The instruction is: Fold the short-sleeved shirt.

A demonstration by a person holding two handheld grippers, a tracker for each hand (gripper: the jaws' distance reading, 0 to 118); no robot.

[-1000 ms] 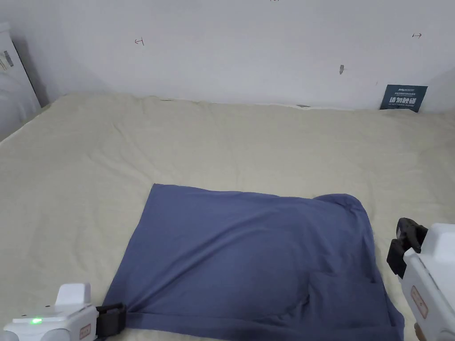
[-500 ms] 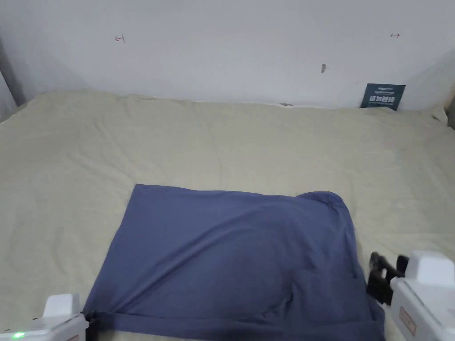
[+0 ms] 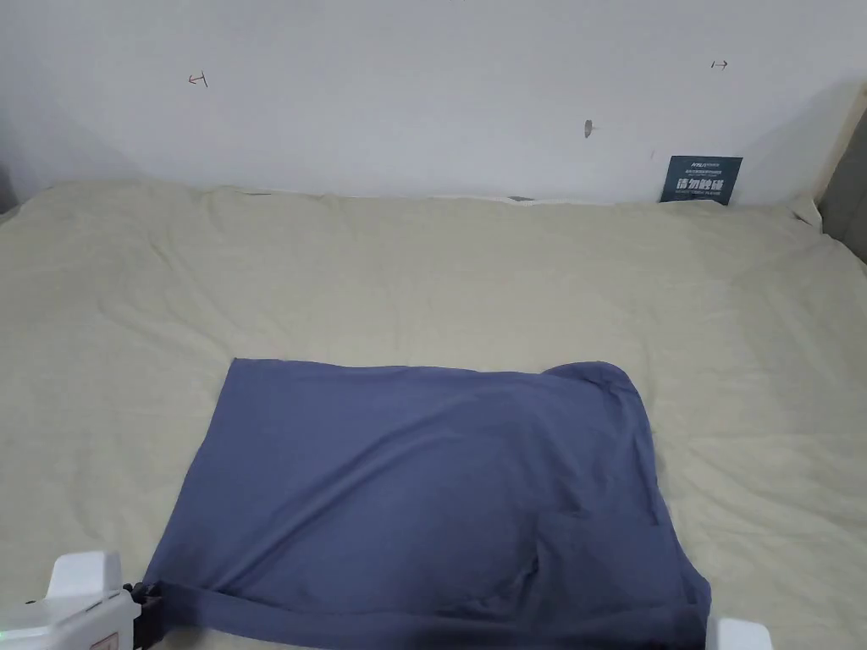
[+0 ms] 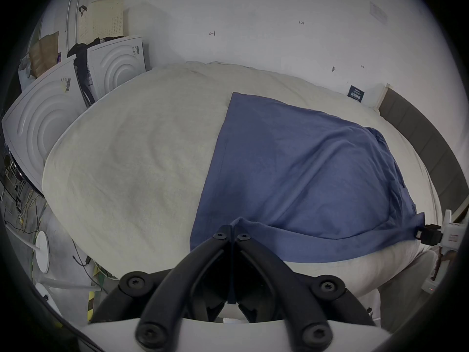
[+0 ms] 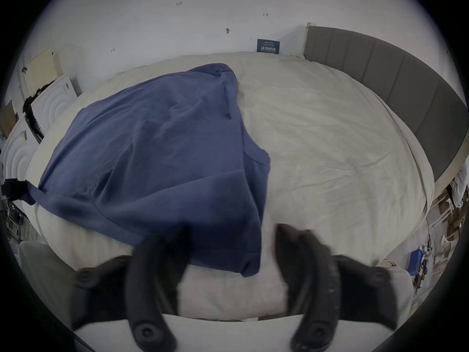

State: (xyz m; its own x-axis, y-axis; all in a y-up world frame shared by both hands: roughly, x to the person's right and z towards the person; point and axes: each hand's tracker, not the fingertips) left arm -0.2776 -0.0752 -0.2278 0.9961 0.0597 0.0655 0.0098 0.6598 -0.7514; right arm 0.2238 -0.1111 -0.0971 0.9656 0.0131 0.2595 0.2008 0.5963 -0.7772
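A blue short-sleeved shirt (image 3: 423,482) lies spread on the beige bed (image 3: 423,271), its near hem along the bed's front edge. My left gripper (image 4: 232,230) is shut on the shirt's (image 4: 304,169) near left corner; it also appears in the head view (image 3: 144,605) and far left in the right gripper view (image 5: 12,188). My right gripper (image 5: 232,233) is open and blurred, its jaws either side of the near right corner of the shirt (image 5: 157,141). The left gripper view has the right gripper (image 4: 429,234) at that corner. Its white body (image 3: 741,635) peeks in at the head view's bottom edge.
A grey padded headboard (image 5: 380,78) borders the bed's right side. White appliances (image 4: 50,118) stand off the bed's left side. A dark sign (image 3: 701,179) leans on the back wall. Cables and floor (image 4: 30,217) lie below the left edge.
My right gripper dropped from beside the shirt's right edge down to its near right corner. The left gripper kept its hold. The head camera panned right.
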